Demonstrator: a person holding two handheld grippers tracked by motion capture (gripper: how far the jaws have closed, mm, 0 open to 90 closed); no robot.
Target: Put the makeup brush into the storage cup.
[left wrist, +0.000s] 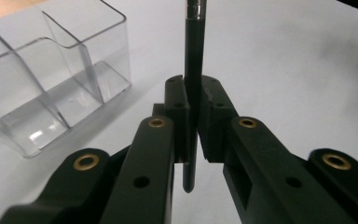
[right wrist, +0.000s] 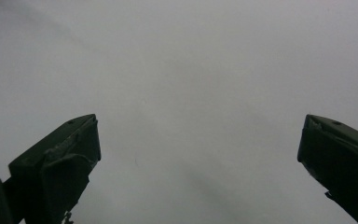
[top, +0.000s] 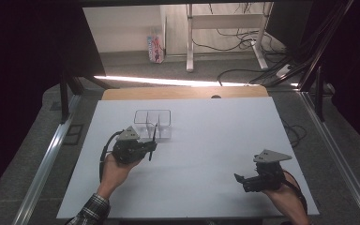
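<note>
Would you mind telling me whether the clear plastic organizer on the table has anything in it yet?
Empty. The clear organizer shows bare compartments in the left gripper view, and the black pen is outside it, clamped upright in the left hand-held gripper.

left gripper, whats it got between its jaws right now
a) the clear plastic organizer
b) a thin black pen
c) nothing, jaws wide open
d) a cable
b: in the left gripper view the left gripper is clamped on a thin black pen that stands up between its jaws, with the clear plastic organizer apart on the table beside it.
</note>
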